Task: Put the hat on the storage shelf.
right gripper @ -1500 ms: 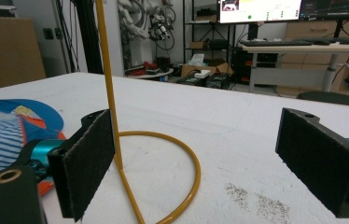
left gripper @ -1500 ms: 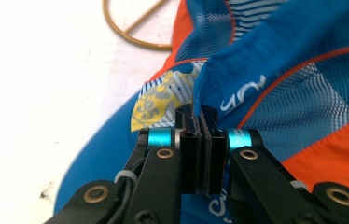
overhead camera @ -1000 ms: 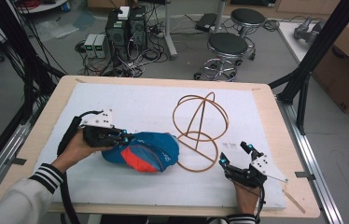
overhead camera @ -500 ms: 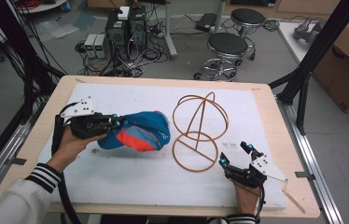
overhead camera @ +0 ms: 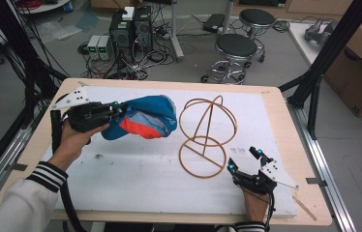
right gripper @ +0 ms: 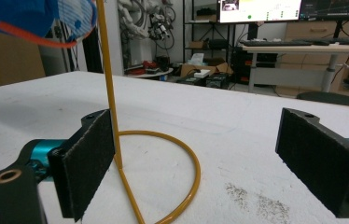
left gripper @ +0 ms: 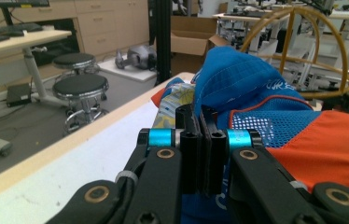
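Left gripper (left gripper: 199,140): jaws pressed together on a fold of blue-and-orange cap (overhead camera: 143,117); fabric bunched just beyond the pads, bulk of cap hanging forward and to the right of them, lifted clear of white table mat (overhead camera: 135,179).

Right gripper (right gripper: 200,163): jaws spread wide, nothing clamped; left pad (right gripper: 88,161) just beside the upright rod of gold wire stand (overhead camera: 207,137), whether touching cannot be told; stand's base ring lying on the mat between and ahead of the jaws.

Stand: upright, two hoops crossed over a ring base, to the right of the cap, apart from it.

Step in hand, by judgement: cap carried toward stand for mounting. Next move calls for: cap raised above the hoops, opening turned downward, lowered over the top; right jaws perhaps closed on rod to steady the stand.
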